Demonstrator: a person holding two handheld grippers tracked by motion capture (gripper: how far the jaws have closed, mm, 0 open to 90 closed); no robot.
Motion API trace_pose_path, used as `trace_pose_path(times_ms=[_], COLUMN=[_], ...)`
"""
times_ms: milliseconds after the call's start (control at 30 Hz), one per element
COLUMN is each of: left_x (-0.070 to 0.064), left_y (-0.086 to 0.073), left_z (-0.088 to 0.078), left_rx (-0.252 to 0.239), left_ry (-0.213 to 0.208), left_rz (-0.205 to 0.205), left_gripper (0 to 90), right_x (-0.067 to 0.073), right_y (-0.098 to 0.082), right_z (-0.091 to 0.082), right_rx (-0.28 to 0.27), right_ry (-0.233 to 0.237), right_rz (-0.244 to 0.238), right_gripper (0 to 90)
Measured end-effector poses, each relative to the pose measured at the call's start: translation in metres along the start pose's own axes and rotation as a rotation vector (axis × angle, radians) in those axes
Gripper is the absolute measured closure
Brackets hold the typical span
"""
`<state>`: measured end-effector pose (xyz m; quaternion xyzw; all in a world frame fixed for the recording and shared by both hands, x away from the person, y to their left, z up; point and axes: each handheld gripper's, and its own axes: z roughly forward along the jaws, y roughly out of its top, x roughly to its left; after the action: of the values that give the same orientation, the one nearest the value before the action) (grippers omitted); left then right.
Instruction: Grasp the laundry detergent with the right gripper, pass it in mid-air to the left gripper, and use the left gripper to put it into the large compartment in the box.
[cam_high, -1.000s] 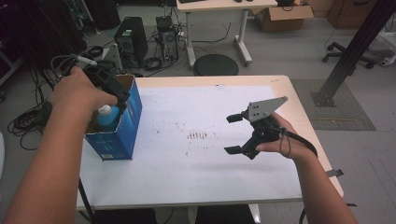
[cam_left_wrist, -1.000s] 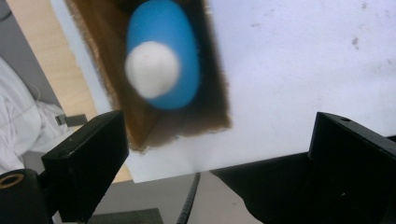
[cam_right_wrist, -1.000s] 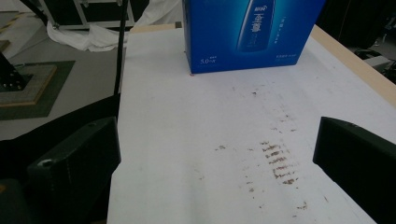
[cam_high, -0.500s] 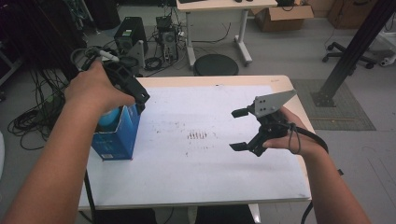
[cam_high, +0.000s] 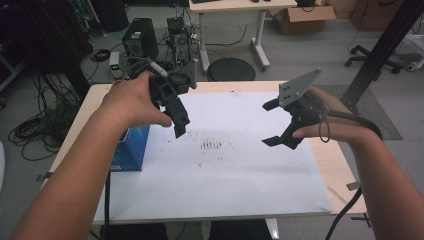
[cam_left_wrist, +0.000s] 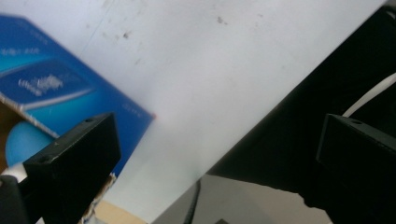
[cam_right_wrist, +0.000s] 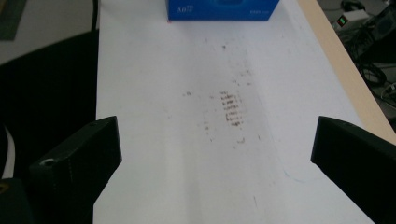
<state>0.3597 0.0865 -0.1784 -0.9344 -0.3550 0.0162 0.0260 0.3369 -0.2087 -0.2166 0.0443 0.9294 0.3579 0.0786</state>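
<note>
Blue box (cam_high: 131, 150) | beside, below left gripper (cam_high: 178, 127) | jaws apart, empty

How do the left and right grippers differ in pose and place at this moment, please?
The left gripper hangs beside the blue box at the sheet's left edge, its jaws pointing down; the right gripper is over the sheet's right part, its jaws pointing sideways towards the middle. The right gripper's grey plate tilts up in plain sight; the left gripper's is half hidden behind the hand. Both are open and hold nothing.
</note>
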Motion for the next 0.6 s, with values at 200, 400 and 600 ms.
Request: trace_pose_path(times_ms=[200,400,600], left_x=[-0.012,-0.024,-0.025], left_y=[0.007,0.013,0.024], left_z=[0.003,0.012,0.022], left_rx=[-0.014,0.028,0.031], left_ry=[-0.023,-0.02,-0.037], left_rz=[0.146,0.274,0.378], left_gripper=[0.2,0.2,0.2], right_x=[-0.004,-0.011,-0.021], right_y=[0.006,0.006,0.001], right_z=[-0.005,-0.001,0.013], right_rx=[0.132,0.217,0.333], right_ry=[0.016,0.036,0.072], right_rz=[-0.036,-0.047,-0.063], right_gripper=[2.4,2.7,3.4])
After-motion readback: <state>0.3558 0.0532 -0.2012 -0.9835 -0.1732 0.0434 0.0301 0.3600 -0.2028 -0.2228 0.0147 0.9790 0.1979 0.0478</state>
